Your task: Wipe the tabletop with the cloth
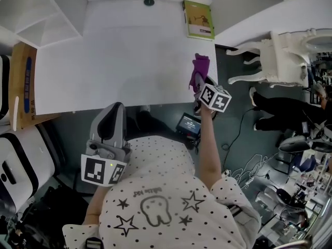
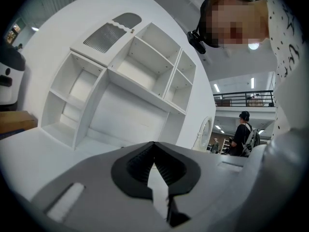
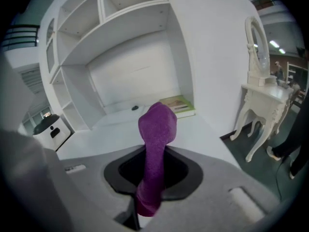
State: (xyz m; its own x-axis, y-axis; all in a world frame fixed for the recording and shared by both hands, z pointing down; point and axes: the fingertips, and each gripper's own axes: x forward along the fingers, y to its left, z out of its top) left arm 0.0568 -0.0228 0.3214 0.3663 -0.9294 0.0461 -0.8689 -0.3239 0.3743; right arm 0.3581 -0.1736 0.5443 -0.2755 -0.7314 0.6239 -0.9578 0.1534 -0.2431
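the right gripper (image 1: 199, 86) is clenched on the purple cloth (image 1: 201, 66), held up over the tabletop's (image 1: 119, 61) near right edge. the cloth stands up from the jaws. the left gripper (image 1: 115, 109) is closed and empty, held near the person's body, off the tabletop's near edge.

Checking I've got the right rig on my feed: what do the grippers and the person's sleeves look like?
The left gripper and right gripper are both grey shells with black pads, each carrying a white cube of black square markers. The shirt has short white sleeves dotted black.
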